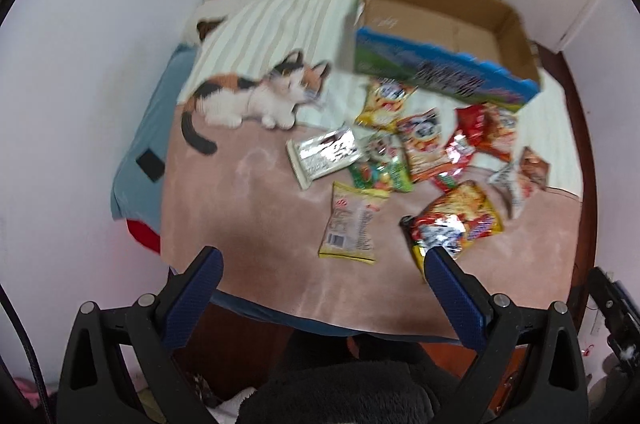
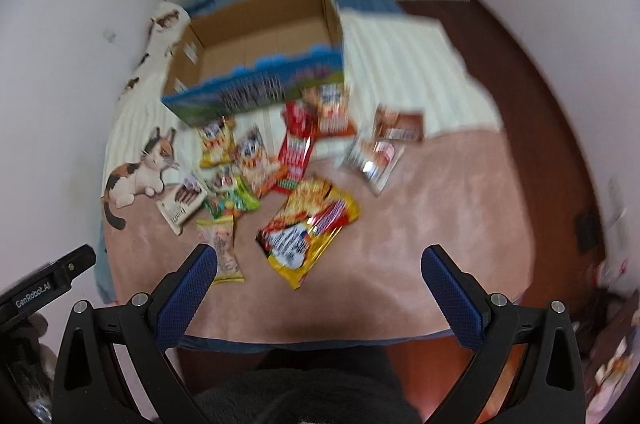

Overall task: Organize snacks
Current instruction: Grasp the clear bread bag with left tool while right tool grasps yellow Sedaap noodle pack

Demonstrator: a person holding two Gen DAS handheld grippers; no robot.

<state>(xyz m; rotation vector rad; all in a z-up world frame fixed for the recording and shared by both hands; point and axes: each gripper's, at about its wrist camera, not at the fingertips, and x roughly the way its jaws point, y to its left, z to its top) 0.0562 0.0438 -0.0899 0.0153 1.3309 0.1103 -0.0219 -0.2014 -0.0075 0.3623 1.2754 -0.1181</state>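
Several snack packets lie scattered on a pink blanket (image 1: 256, 224) on a bed. A big yellow-red bag (image 1: 460, 220) lies nearest, also in the right wrist view (image 2: 308, 228). A pale yellow packet (image 1: 352, 224) lies left of it, also seen in the right wrist view (image 2: 222, 248). A silver packet (image 1: 324, 155) lies near a green one (image 1: 380, 175). An open, empty cardboard box (image 1: 436, 23) with a blue printed front stands behind them, and appears in the right wrist view too (image 2: 256, 43). My left gripper (image 1: 324, 264) and right gripper (image 2: 320, 260) are both open and empty, held above the blanket's near edge.
A calico cat-shaped cushion (image 1: 252, 95) lies left of the snacks, also in the right wrist view (image 2: 140, 167). A striped cloth (image 2: 404, 71) lies under and beside the box. A white wall (image 1: 100, 63) runs along the left. Red-brown floor (image 2: 532, 103) lies to the right.
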